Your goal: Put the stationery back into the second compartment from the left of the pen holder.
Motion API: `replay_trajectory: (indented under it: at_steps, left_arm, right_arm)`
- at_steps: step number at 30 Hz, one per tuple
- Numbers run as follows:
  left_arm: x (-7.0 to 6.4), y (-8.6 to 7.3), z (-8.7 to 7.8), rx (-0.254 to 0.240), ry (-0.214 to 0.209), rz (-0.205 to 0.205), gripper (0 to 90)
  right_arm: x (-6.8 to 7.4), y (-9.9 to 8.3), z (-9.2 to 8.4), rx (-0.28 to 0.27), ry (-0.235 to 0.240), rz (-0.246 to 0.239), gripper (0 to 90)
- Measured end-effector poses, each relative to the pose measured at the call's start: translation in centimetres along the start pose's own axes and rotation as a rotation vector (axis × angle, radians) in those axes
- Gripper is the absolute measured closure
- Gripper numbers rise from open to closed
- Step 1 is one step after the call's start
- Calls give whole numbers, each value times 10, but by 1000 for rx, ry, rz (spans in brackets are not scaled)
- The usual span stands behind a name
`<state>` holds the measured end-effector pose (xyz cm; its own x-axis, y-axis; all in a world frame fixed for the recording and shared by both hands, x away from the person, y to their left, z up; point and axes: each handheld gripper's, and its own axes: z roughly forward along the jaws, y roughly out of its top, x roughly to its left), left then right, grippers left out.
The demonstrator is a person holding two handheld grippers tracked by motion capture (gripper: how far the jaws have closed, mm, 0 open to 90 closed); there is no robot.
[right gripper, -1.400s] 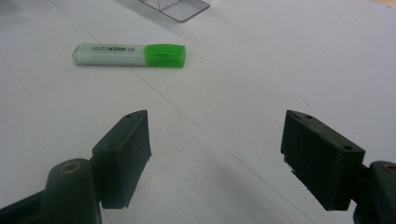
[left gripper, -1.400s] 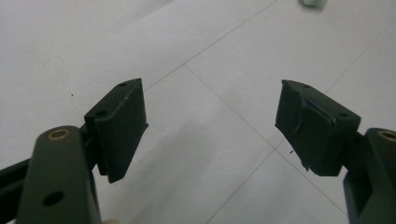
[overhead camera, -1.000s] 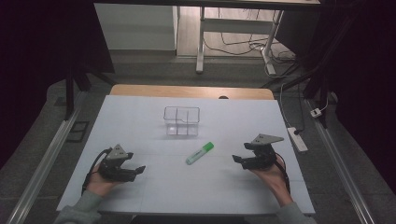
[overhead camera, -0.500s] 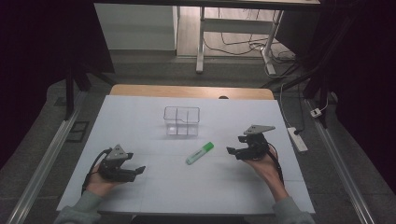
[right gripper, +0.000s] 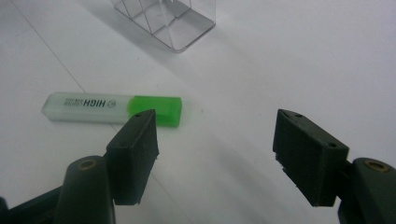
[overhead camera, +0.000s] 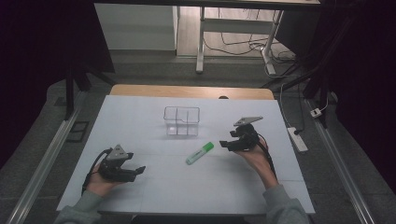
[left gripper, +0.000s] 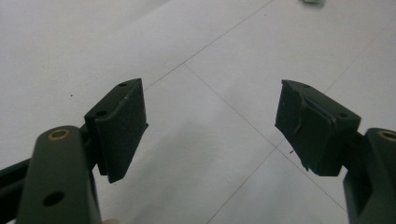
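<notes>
A green highlighter (overhead camera: 199, 153) (right gripper: 112, 108) lies flat on the white table, in front of a clear divided box (overhead camera: 181, 120) (right gripper: 170, 18). My right gripper (overhead camera: 229, 142) (right gripper: 215, 140) hovers just right of the highlighter, open, its jaws having just been closing a little with nothing between them. In the right gripper view the highlighter's green cap lies beyond the left jaw. My left gripper (overhead camera: 135, 171) (left gripper: 210, 121) rests at the table's front left, open and empty over bare table.
The white table sheet (overhead camera: 140, 116) has faint grid lines; a wooden edge (overhead camera: 187, 91) runs along its far side. A power strip (overhead camera: 297, 138) lies on the floor to the right, and table legs and cables stand beyond.
My right gripper has moved forward and left, toward the highlighter's cap end. The left gripper has stayed put. The highlighter and box have not moved.
</notes>
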<state>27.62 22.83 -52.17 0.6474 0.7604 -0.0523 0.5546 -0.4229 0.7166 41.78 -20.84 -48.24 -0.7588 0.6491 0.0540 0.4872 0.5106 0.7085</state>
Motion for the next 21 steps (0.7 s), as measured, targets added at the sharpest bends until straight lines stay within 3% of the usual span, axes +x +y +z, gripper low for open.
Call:
replay_trajectory:
  at_steps: [8,10,11,14,15,21]
  left_arm:
    - [0,0,0,1,-4,0,243]
    - [0,-1,0,1,-5,-2,242]
    - [1,-1,1,3,-6,-1,242]
    - [2,-1,1,7,-6,-2,242]
    - [2,-2,2,7,-6,-3,242]
    - [1,-1,2,9,-3,2,242]
  right_arm:
    - [-1,11,19,41,15,-1,508]
    - [-1,11,23,50,34,-5,630]
    - [-1,11,23,50,34,-5,630]
    - [1,11,28,62,24,-37,741]
    - [1,12,31,63,25,-45,826]
    - [1,13,35,63,21,-55,897]
